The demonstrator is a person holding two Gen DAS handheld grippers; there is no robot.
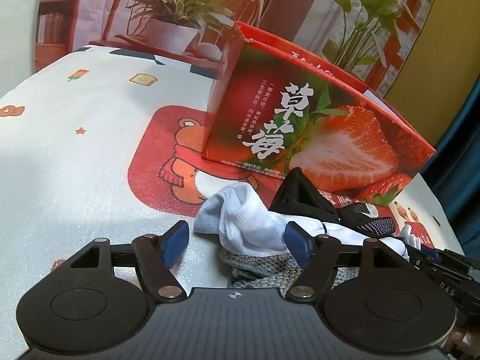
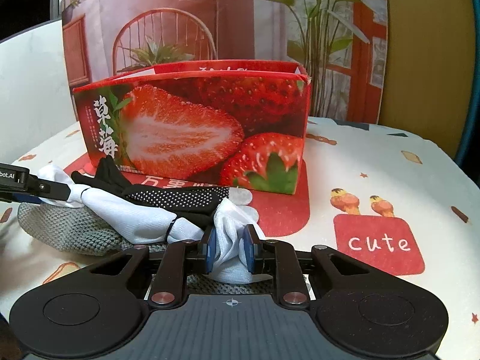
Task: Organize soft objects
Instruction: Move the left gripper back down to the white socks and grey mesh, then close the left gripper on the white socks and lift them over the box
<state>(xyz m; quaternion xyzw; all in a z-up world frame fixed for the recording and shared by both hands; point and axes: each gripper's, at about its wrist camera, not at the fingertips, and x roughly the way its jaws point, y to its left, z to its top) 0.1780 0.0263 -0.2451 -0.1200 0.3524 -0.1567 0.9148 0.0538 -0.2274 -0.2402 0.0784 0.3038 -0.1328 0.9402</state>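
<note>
socks (image 2: 156, 225) heaped (loosely) before the box (image 2: 192, 129).

Strawberry box (image 2: 192, 126) interior hidden; grey knit item (image 2: 69, 231) mostly buried under white socks (image 2: 141, 222).

Black left gripper (image 1: 237, 240), right gripper (image 2: 230, 249), blue-padded jaws, seemingly silver rivets

Red strawberry-printed box (image 2: 192, 126) with white characters; white sock (image 2: 231, 240) between blue pads (image 2: 210, 249); black sock (image 2: 177, 195) with white dots; grey knitted sock (image 2: 66, 231); white tablecloth (image 2: 375, 165) with red patches.
</note>
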